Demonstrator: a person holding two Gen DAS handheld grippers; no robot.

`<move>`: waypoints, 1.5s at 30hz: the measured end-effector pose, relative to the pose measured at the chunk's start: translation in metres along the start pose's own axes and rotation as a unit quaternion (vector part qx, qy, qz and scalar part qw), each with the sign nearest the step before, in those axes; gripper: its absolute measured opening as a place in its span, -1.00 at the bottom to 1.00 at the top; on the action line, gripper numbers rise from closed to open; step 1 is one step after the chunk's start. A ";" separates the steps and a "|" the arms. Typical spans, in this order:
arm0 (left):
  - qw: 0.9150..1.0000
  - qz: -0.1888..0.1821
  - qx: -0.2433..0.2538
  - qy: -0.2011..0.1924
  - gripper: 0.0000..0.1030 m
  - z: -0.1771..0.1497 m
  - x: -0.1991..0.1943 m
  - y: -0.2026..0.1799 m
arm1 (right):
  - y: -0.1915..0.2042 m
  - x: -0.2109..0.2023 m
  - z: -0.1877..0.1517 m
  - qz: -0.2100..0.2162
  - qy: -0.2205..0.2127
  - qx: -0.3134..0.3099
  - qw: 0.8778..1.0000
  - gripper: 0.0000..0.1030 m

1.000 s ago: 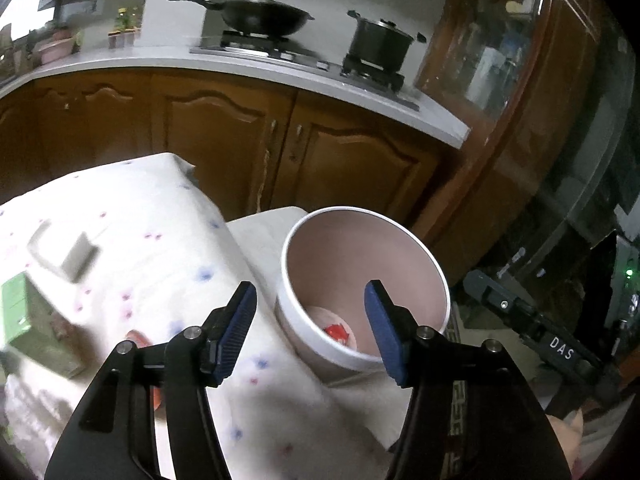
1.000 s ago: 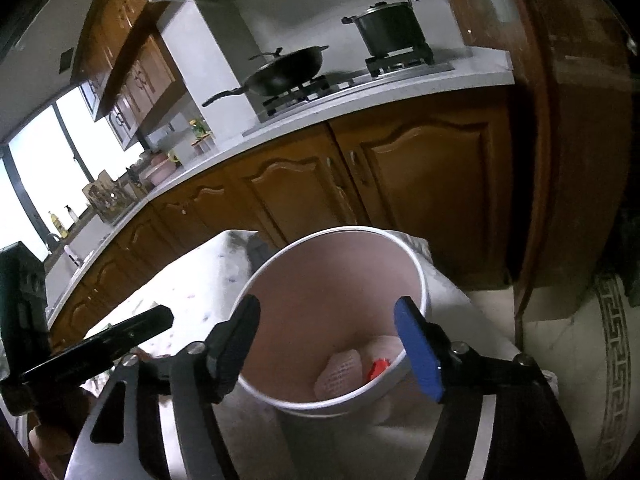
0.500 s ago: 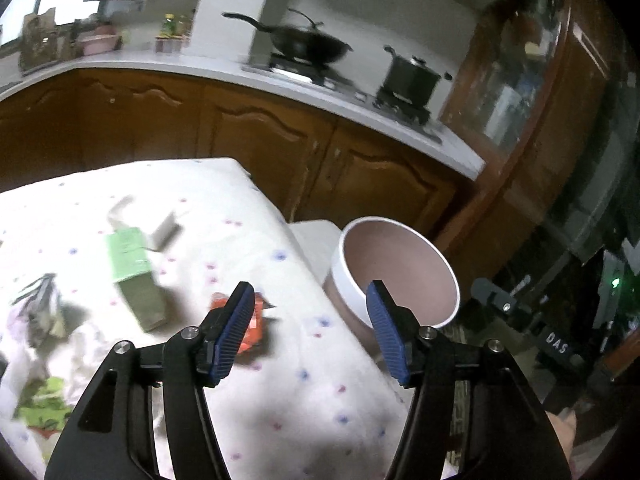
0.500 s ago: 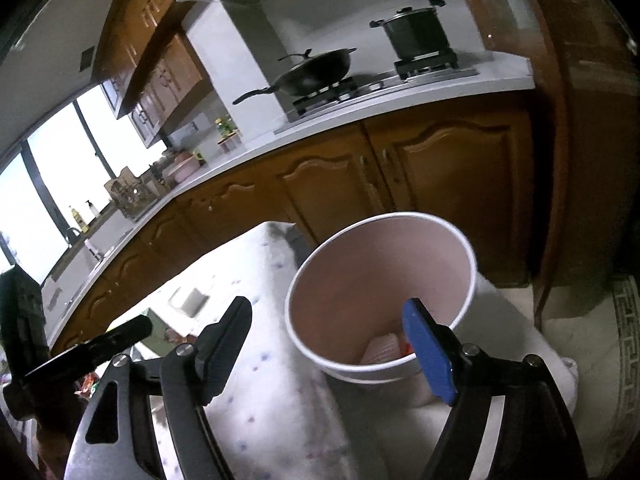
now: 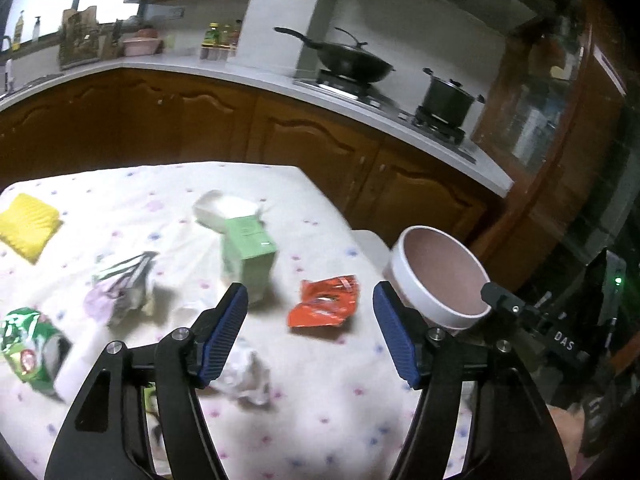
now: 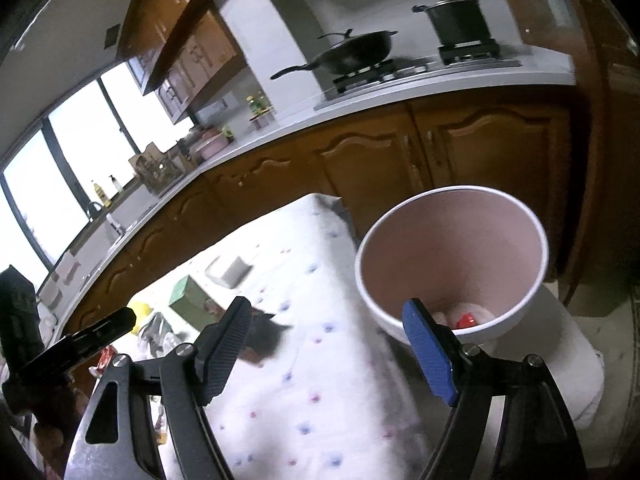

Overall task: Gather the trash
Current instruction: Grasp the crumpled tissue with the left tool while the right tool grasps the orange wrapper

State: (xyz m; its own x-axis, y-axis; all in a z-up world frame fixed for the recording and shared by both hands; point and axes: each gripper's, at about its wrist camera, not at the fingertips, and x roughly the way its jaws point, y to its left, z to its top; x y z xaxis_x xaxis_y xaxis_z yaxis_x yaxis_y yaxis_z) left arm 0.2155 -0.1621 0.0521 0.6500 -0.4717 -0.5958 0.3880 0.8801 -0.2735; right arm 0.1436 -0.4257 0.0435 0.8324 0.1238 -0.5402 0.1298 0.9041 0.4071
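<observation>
We are in a kitchen with brown wooden cabinets and a pale countertop carrying a wok and a pot; in front of it stands a table (image 5: pixel 304 412) under a white cloth with small coloured dots.

From the left wrist view, we take the bin (image 5: pixel 440 280), a white tub with a pinkish inside standing just off the table's corner, as our landmark. The orange wrapper (image 5: pixel 326 302) lies flat on the cloth just beside the bin, on its table side. Farther from the bin come the green carton (image 5: pixel 250 256), the white box (image 5: pixel 224 210) behind it, a crumpled white paper (image 5: pixel 248 376), a purplish foil bag (image 5: pixel 120 292), a green packet (image 5: pixel 28 344) and, farthest, a yellow sponge (image 5: pixel 26 226). The left gripper (image 5: pixel 310 336) holds nothing; its jaws are opening, and the orange wrapper shows in the gap between them but beyond the tips, untouched. We judge the wrapper light, thin and crinkly, likely slippery; pinching a raised, creased edge should hold better than pressing on the flat face. The carton looks stiff enough to take across its narrow sides.

From the right wrist view, the bin (image 6: pixel 516 320) sits close, just ahead of the right-hand finger, with a bit of red and pale trash at its bottom. The right gripper (image 6: pixel 328 344) is spread wide and empty, over the cloth edge beside the bin. The carton (image 6: pixel 192 300) and white box (image 6: pixel 232 270) lie well away from the bin.
</observation>
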 end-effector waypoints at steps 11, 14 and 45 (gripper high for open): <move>0.999 0.027 -0.021 0.008 0.30 0.005 0.006 0.031 | 0.036 0.027 -0.012 0.033 0.022 -0.021 0.999 0.54; 0.999 0.029 -0.017 0.015 0.31 0.009 0.015 0.031 | 0.042 0.039 -0.014 0.044 0.032 -0.020 0.998 0.54; 0.989 0.109 -0.027 0.097 -0.63 -0.001 0.062 0.116 | 0.078 0.113 -0.032 0.062 0.113 -0.042 0.991 -0.93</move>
State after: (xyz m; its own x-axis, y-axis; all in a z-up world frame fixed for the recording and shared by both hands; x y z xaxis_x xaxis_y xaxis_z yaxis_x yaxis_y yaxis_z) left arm 0.3005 -0.0894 -0.0173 0.5740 -0.2564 -0.7777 0.2143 0.9636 -0.1596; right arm 0.2305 -0.3280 -0.0091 0.6956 0.3153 -0.6455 -0.0180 0.9059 0.4231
